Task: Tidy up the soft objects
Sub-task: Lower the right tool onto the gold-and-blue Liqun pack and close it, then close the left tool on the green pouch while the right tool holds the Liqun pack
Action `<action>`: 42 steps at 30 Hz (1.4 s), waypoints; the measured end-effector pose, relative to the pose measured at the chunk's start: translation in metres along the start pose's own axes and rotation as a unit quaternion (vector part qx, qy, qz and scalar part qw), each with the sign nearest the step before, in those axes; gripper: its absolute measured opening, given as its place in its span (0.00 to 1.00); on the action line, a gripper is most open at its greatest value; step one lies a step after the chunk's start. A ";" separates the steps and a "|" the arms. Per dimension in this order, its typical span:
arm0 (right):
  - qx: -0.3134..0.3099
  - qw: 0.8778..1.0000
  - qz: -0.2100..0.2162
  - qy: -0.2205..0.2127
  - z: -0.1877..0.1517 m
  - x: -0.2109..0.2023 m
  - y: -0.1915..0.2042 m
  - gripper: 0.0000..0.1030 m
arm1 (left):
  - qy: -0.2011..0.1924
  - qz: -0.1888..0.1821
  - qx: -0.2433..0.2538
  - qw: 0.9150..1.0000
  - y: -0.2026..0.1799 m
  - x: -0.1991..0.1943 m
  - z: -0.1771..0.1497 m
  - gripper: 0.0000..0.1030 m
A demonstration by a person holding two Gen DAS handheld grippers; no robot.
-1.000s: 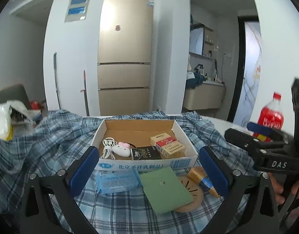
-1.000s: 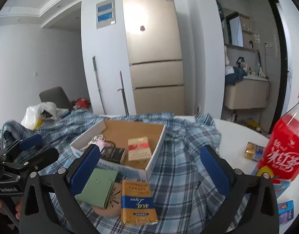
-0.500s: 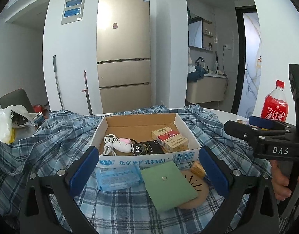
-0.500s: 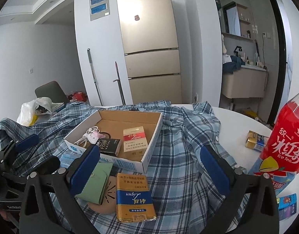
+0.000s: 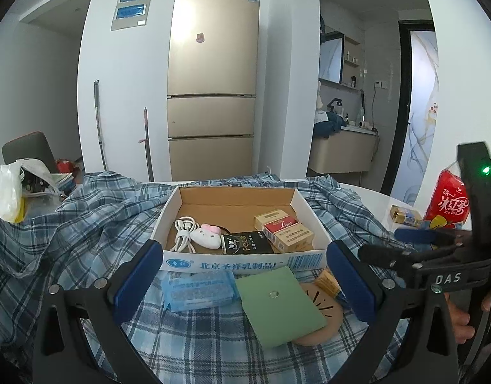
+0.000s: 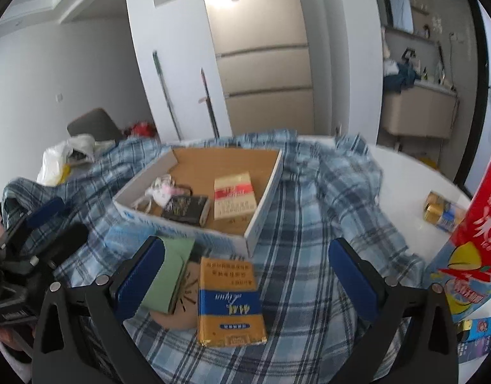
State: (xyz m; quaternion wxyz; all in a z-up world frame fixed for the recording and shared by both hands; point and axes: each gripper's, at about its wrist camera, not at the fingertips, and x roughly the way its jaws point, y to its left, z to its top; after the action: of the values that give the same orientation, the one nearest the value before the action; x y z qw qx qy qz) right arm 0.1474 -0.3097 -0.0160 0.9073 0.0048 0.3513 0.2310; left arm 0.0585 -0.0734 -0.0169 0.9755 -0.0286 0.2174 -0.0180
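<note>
The blue tissue pack [image 5: 199, 289] lies on the plaid shirt [image 5: 85, 224], just near of the cardboard box [image 5: 242, 260], long axis running left to right. It sits between the spread left tongs [image 5: 242, 283], nearer the left pad; the right tongs [image 6: 244, 280], also spread and empty, hover over one yellow cigarette pack [image 6: 229, 300]. One green wallet [image 5: 279, 304] rests on one round coaster [image 5: 322, 320]. The box holds three cigarette packs, one cable and one pink-bowed charger.
</note>
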 end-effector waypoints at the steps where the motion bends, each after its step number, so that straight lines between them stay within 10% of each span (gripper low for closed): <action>1: 0.005 1.000 0.008 0.018 -0.001 0.005 -0.001 0.95 | 0.002 0.004 0.002 1.000 0.000 0.001 0.000 1.00; 21: 0.044 0.983 0.068 0.163 -0.022 0.057 -0.011 0.84 | 0.040 0.001 0.037 0.999 -0.015 0.013 -0.008 1.00; 30: 0.037 0.982 0.066 0.172 -0.023 0.060 -0.008 0.54 | 0.044 0.003 0.015 0.999 -0.006 0.015 -0.007 1.00; 35: 0.018 0.989 0.027 0.142 -0.017 0.048 -0.006 0.53 | 0.040 0.003 0.010 0.999 -0.004 0.014 -0.006 1.00; 39: -0.015 0.985 -0.104 0.134 -0.015 0.045 -0.007 0.54 | 0.046 0.006 0.014 0.999 -0.005 0.016 -0.007 1.00; 42: -0.015 0.983 -0.098 0.152 -0.017 0.054 -0.008 0.58 | 0.048 0.004 0.014 0.999 -0.005 0.017 -0.007 1.00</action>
State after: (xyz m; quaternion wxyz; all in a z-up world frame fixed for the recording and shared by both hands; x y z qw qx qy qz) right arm 0.1754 -0.2968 -0.0644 0.8614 -0.0790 0.4806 0.1443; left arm 0.0705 -0.0798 -0.0302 0.9643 -0.0134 0.2637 -0.0183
